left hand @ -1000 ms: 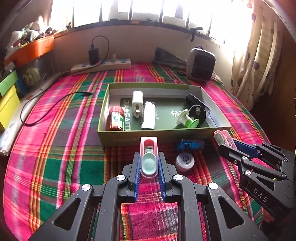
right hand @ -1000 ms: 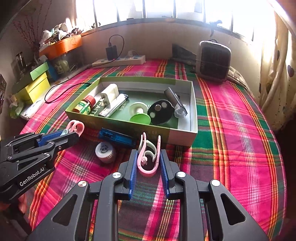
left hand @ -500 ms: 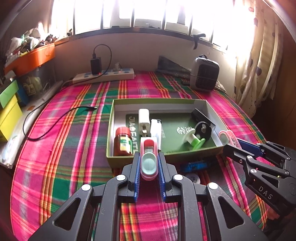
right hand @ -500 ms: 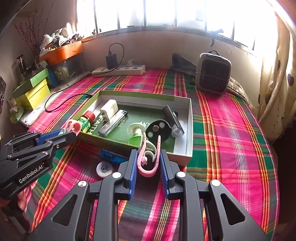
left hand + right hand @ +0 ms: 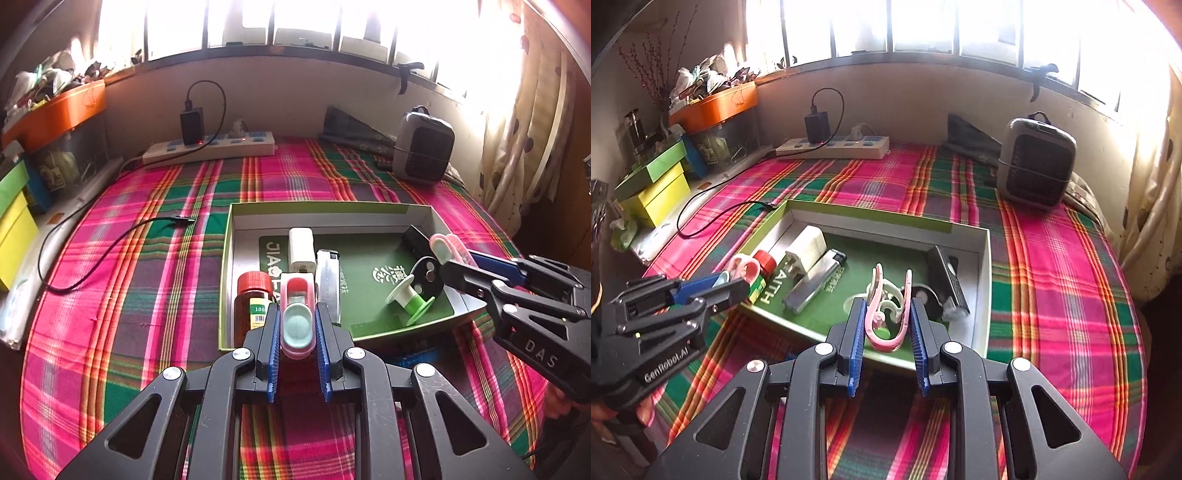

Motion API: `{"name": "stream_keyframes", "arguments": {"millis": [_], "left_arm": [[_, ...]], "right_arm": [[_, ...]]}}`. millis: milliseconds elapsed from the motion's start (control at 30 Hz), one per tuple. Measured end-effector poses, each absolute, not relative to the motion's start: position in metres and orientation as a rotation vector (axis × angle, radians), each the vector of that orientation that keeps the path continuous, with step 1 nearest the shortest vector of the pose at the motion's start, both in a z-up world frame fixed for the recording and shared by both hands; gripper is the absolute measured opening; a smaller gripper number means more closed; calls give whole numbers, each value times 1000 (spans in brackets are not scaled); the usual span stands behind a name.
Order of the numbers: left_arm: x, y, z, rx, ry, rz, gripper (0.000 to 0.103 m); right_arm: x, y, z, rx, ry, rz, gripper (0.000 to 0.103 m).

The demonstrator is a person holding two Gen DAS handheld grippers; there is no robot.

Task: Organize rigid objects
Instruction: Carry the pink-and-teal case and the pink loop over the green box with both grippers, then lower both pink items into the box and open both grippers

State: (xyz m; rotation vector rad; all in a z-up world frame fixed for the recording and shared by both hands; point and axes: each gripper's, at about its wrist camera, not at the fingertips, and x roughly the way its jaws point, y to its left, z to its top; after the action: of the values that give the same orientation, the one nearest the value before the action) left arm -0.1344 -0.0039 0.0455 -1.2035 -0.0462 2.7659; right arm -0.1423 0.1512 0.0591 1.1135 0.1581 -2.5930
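Two small plastic items are in your grip above the near wall of the green box (image 5: 417, 209), which lies on the plaid cloth (image 5: 147, 258). Your left gripper (image 5: 297, 325) is clamped on a pink-and-mint clip (image 5: 297, 317), held by its flat sides over the box's near-left corner, beside the red-capped bottle (image 5: 253, 299). Your right gripper (image 5: 888, 325) is clamped on a pink hair claw (image 5: 888, 314), pinched across its two curved arms, over the box's near edge beside the green spool (image 5: 408, 301).

Both pieces look light, stiff and smooth. The clip offers broad parallel faces and should sit securely. The claw is likely springy and thin-armed, so hold it low near its hinge, where it probably flexes least.

Compared with a second ago, both grippers have advanced from the cloth in front of the box to above its near wall; the blue object and white round item once ahead now lie mostly hidden beneath.
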Motion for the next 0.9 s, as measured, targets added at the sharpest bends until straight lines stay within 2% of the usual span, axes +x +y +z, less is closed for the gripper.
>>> {"name": "stream_keyframes", "arguments": {"millis": [900], "left_arm": [[-162, 5, 23, -1281, -4, 2723, 17]], "right_arm": [[-205, 132, 25, 1235, 211, -2493, 24]]}}
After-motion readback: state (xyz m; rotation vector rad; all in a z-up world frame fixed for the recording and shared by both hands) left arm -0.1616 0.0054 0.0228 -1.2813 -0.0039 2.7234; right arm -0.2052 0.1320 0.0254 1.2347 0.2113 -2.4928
